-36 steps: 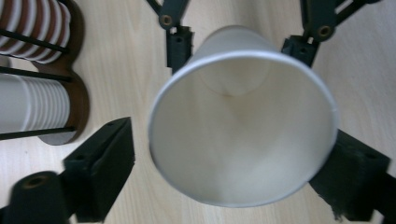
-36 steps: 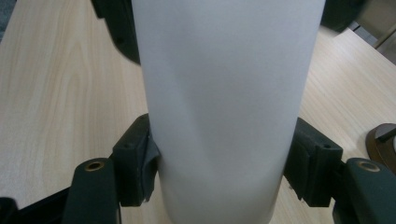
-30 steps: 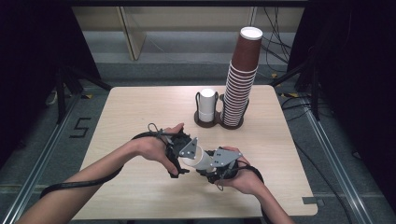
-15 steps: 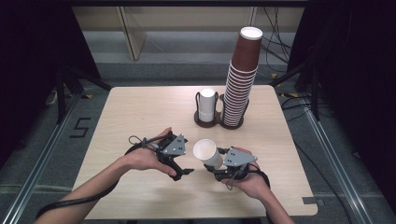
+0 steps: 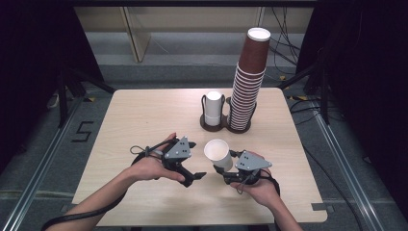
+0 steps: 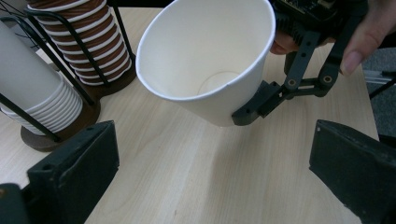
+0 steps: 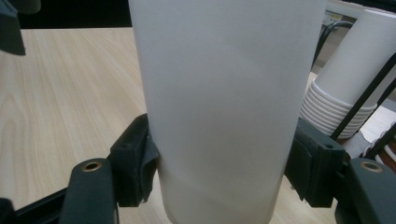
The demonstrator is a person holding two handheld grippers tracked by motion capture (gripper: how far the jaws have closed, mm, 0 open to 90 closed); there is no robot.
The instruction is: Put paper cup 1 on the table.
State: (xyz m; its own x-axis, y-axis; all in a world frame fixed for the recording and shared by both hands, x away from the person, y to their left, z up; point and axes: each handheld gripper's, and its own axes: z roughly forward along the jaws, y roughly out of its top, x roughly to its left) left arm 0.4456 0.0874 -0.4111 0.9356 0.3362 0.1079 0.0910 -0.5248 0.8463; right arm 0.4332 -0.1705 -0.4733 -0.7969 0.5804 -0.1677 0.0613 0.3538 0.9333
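Two black tongs are seen, the left tongs [image 5: 195, 177] and the right tongs [image 5: 226, 173], each topped by a grey three-cornered plate. Black cables are trailed from both. Brass-coloured screw heads are set in the linkage arms of the right tongs. The forearms appear bare; no sleeve can be made out.

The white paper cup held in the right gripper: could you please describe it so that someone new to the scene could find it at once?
On the wooden table, near its front edge, the right gripper is shut on a single white paper cup near its base. Unlike the white cup stack and the tall brown cup stack standing in the rack behind, it is alone, tilted, and off the table.
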